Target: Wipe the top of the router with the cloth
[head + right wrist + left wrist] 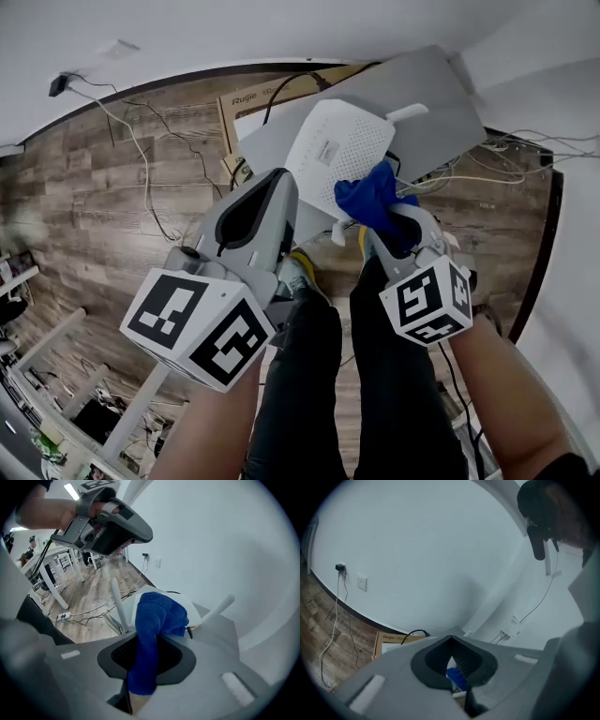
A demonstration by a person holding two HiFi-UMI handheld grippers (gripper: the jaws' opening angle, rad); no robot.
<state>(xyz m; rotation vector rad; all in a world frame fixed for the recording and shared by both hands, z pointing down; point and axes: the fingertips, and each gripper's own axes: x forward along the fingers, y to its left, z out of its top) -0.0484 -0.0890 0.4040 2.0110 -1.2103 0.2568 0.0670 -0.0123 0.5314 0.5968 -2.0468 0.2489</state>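
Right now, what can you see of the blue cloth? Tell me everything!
The cloth is bright blue and looks soft, with a bumpy, knitted weave. It is bunched up, not spread flat. The right hand-held gripper pinches it between its jaws, and a tail of cloth hangs back through them. The bunched front end rests on top of the white router, by the edge nearest the person.

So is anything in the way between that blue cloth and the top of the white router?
Nothing visible. The cloth, clamped in the right gripper, seems to lie on the near edge of the router; the rest of its top is bare.
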